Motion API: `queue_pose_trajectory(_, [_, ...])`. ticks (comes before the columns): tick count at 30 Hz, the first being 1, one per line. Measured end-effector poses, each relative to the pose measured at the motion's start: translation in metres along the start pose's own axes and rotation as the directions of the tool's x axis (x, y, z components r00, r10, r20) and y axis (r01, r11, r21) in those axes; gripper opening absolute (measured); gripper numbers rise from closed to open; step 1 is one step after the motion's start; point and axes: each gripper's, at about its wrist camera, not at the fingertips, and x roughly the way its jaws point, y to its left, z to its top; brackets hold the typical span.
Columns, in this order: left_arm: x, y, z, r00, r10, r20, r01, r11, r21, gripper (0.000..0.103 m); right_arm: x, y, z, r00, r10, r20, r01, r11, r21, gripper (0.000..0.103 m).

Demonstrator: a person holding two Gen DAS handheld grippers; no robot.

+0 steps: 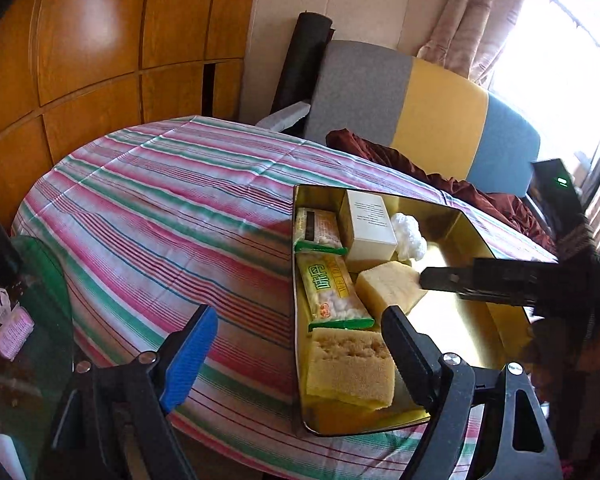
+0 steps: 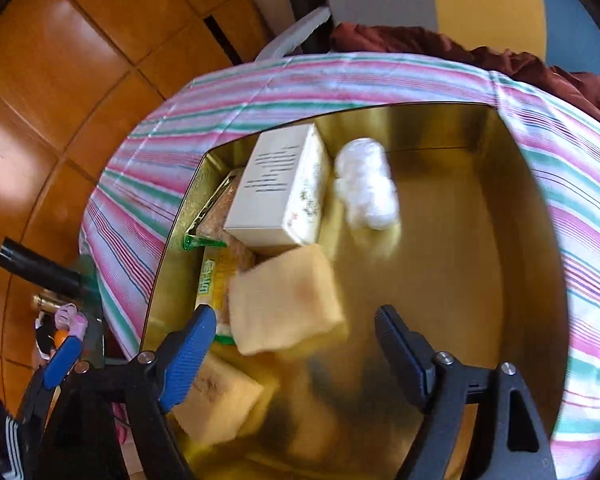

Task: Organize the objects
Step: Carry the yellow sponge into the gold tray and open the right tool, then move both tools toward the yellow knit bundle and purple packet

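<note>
**A:** Right wrist view: status of the gold tin [image 2: 512, 208]?

**B:** It holds a white box [image 2: 272, 196], snack packets [image 1: 332, 292], a white wad [image 2: 366, 190] and two sponges. One sponge [image 2: 284, 300] lies between the right gripper [image 2: 296, 332] fingers, which stand apart, not pressing it.

**A:** Left gripper [image 1: 300, 340]?

**B:** Fingers apart, empty, straddling the tin's near wall above the striped cloth [image 1: 160, 208].

**A:** Remaining work?

**B:** Probably little; the cloth around the tin shows no loose items.
</note>
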Motion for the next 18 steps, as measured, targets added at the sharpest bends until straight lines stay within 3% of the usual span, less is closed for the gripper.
queue_pose_trajectory(11, [-0.008,-0.037,-0.006,0.999,-0.041,-0.008,0.042,0.994,0.102,0.085,-0.072,-0.061,-0.047,0.992,-0.082,0.093,0.077,0.995,0.056,0.083])
queue_pose_trajectory(18, [-0.014,-0.069,-0.01,0.996,-0.083,-0.012,0.084,0.978,0.19,0.085,-0.117,-0.113,-0.064,0.971,-0.179,0.158,0.152,0.974,0.166,0.083])
